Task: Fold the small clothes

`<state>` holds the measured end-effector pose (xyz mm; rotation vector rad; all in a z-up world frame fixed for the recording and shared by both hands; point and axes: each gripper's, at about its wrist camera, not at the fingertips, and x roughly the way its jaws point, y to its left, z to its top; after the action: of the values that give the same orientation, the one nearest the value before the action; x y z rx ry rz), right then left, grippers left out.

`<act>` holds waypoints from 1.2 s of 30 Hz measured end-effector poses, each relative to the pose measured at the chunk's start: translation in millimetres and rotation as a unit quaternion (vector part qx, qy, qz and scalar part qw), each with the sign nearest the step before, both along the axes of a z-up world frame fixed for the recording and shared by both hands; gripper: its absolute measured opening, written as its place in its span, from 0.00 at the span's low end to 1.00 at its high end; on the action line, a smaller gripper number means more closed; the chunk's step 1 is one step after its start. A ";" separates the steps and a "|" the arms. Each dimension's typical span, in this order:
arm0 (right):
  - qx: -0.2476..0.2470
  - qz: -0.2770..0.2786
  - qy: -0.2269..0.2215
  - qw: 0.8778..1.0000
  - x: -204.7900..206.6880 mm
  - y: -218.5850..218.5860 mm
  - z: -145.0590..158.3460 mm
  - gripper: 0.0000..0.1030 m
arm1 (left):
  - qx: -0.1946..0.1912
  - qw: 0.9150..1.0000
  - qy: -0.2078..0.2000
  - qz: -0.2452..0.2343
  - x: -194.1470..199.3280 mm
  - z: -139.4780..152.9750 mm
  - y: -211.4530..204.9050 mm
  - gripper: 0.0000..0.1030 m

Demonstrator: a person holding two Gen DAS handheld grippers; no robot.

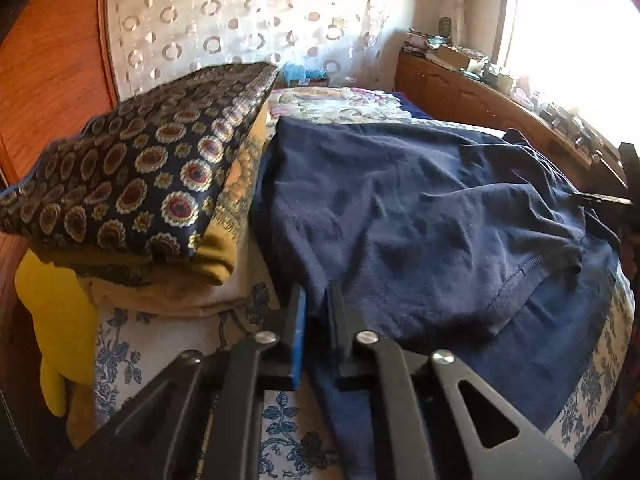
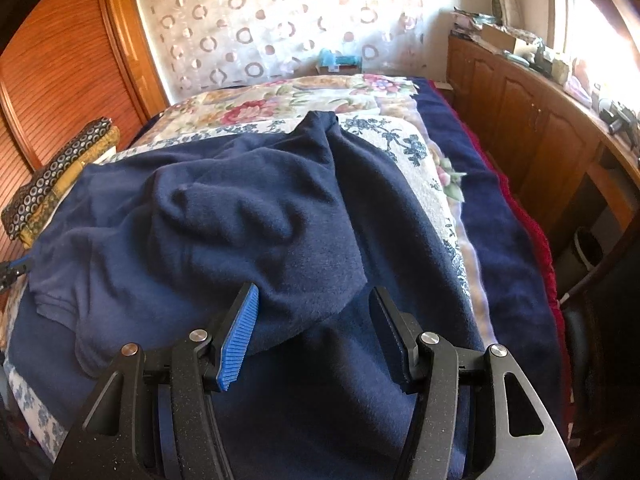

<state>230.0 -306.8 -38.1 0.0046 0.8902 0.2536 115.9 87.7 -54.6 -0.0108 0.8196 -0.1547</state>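
Note:
A dark navy garment (image 1: 420, 216) (image 2: 240, 216) lies rumpled and partly folded over itself on the bed. My left gripper (image 1: 318, 308) is shut on its near left edge, with a pinch of navy cloth between the blue pads; its tip also shows at the far left of the right wrist view (image 2: 12, 270). My right gripper (image 2: 316, 304) stands open over the garment's near right corner. A flap of the cloth lies between its spread fingers, and the pads do not press on it. A dark part at the right edge of the left wrist view may be the right gripper.
A folded stack of patterned dark and mustard cloth (image 1: 140, 176) (image 2: 52, 184) sits left of the garment, with a yellow item (image 1: 56, 312) beneath. The bed has a floral cover (image 2: 400, 140) and a navy blanket (image 2: 500, 220). A cluttered wooden cabinet (image 2: 520, 120) runs along the right.

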 end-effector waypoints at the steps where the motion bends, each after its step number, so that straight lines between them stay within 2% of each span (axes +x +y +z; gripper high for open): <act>1: 0.000 0.001 0.001 1.000 0.8 0.3 -0.6 0.57 | 0.003 1.000 -0.004 0.001 0.9 1.6 -2.0 0.04; 5: -0.007 0.005 0.001 1.000 3.5 2.9 -2.2 0.56 | -0.002 1.000 -0.015 0.001 3.3 9.5 -0.5 0.03; 8: -0.007 0.006 0.001 1.000 6.4 5.0 -2.3 0.49 | -0.008 1.000 -0.020 0.004 4.8 14.2 1.8 0.03; 12: -0.003 0.013 -0.001 1.000 7.0 6.9 -2.5 0.34 | -0.010 1.000 -0.024 0.004 4.6 17.5 1.1 0.03; 21: 0.003 0.020 -0.007 1.000 -3.7 10.1 0.5 0.34 | -0.017 0.999 -0.030 0.005 2.5 16.6 -1.4 0.01; 22: 0.004 0.024 -0.007 1.000 -4.2 10.6 0.6 0.28 | -0.018 0.999 -0.035 0.005 0.1 18.7 -2.3 0.01; 23: 0.006 0.033 -0.012 0.999 -6.3 12.5 2.0 0.03 | -0.020 0.999 -0.044 0.007 -3.0 22.5 -4.1 0.01; 26: 0.017 0.037 -0.046 0.998 -13.7 13.3 16.4 0.03 | -0.022 0.997 -0.071 0.015 -17.5 41.4 -6.3 0.01; 31: 0.033 0.025 -0.098 0.994 -24.8 3.6 53.5 0.03 | -0.051 0.993 -0.110 -0.002 -48.0 72.7 -12.6 0.01; 36: 0.033 0.016 -0.126 0.991 -42.2 -14.4 81.3 0.03 | -0.067 0.990 -0.119 -0.023 -81.6 80.7 -17.6 0.01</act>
<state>187.7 -321.2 43.2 0.0194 0.6311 0.3060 34.4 70.1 26.1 -0.0978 0.5703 -0.2495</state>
